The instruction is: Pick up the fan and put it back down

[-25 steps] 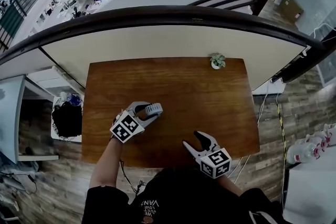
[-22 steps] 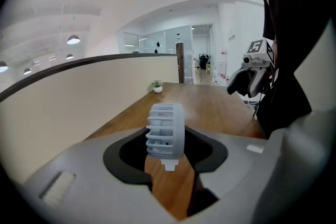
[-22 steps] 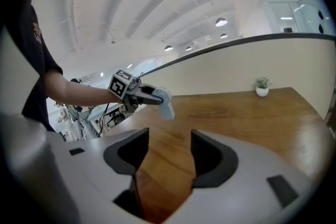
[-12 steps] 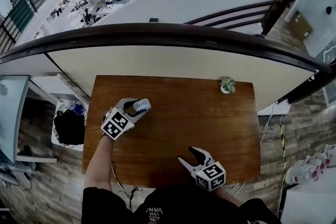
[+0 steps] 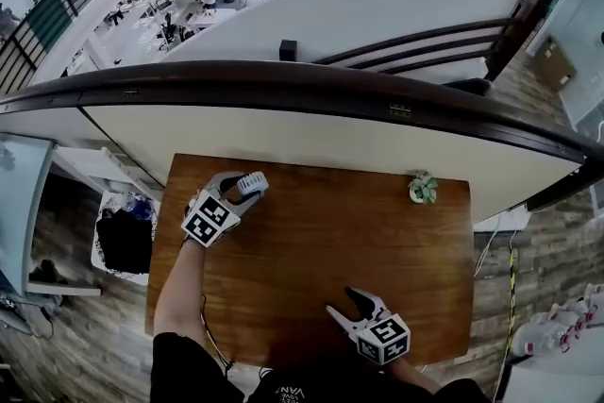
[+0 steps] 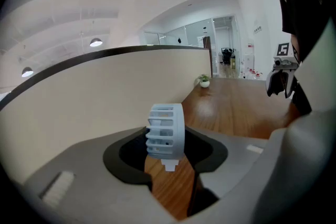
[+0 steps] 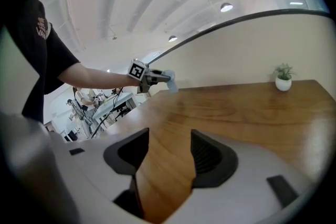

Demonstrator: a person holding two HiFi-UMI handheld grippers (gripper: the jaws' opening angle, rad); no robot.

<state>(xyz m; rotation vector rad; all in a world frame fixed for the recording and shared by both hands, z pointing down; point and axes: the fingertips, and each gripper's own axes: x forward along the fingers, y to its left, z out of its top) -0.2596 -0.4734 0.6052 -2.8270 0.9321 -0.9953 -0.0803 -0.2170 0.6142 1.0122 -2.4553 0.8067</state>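
The left gripper (image 5: 237, 190) had its jaws partly closed on the small pale blue fan (image 6: 166, 131), the pads pressing either side of its round slatted head, with the short stub foot pointing down at the wooden table (image 5: 321, 241). Measured from the potted plant (image 5: 422, 189), the fan sat at the opposite end of the same far edge, well apart from it and seemingly just clear of the wood. Setting it down looked to need a straight lowering, foot first. The right gripper (image 5: 342, 300), well apart from the plant toward the near edge, stood open with nothing between its jaws.
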